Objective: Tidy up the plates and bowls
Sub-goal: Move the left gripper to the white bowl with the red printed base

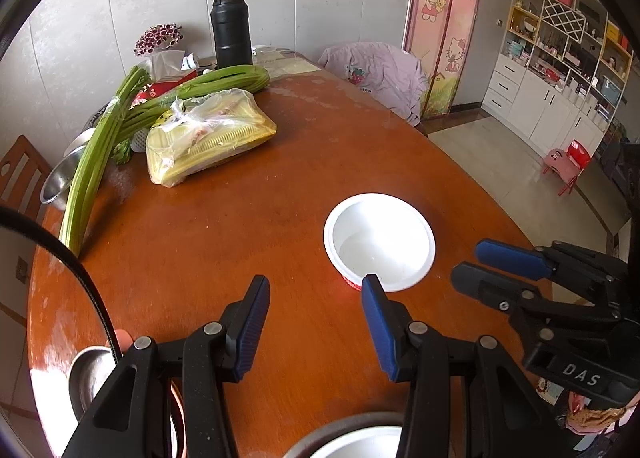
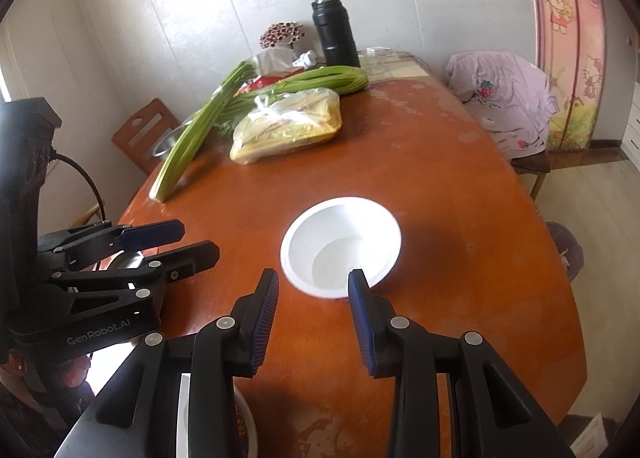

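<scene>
Nearest me, both tools hang over the near end of the wooden worktop. My left tool has its jaws parted with nothing between the pads; my right tool stands the same, parted and holding nothing. Right under the tools I see the rim of a white bowl at the near edge, and a steel bowl to the near left; I cannot tell what either holds. Just beyond the fingertips sits an empty white bowl, upright on the worktop. Farther off on the left lie a plastic bag of food and long green stalks, which rest across another steel bowl. Farthest stands a black flask.
</scene>
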A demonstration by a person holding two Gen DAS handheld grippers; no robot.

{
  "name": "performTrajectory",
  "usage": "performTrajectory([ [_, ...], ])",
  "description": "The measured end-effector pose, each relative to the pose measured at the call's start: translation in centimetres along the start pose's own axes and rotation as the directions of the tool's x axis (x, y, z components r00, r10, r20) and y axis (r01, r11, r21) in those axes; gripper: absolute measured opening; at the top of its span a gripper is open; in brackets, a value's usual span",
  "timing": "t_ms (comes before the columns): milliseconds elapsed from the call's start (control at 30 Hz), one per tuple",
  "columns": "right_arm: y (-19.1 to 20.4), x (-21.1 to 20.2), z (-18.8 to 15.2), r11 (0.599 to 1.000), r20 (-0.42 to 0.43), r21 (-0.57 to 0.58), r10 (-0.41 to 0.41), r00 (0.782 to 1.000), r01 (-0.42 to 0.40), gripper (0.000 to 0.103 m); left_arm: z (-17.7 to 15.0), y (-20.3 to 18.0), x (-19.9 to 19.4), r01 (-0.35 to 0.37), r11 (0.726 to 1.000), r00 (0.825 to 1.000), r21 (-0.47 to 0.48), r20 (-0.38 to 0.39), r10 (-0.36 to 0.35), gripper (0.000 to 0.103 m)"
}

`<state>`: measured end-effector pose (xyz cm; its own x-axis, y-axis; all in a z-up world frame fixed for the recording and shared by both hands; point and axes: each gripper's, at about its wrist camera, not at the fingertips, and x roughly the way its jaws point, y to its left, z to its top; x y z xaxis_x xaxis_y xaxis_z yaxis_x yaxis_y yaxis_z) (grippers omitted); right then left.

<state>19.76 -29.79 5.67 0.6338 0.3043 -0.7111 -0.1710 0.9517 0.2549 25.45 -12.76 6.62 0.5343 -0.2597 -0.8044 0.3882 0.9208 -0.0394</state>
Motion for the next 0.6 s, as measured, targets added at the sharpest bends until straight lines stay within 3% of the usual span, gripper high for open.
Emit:
performTrajectory([
  [400, -1.8, 0.2, 1.8, 0.998, 0.004, 0.043, -0.052, 0.999, 0.052, 0.038, 2.0, 0.0, 2.4, 0.033, 0.999, 0.999, 0.020, -0.043, -0.032, 0.047],
  [600, -2.8, 2.0, 2.0, 0.995, -0.028, 0.065, -0.068, 0.997, 0.070, 0.038, 2.7, -0.2, 5.6, 0.056, 0.998, 0.992, 0.035, -0.111, -0.052, 0.047],
])
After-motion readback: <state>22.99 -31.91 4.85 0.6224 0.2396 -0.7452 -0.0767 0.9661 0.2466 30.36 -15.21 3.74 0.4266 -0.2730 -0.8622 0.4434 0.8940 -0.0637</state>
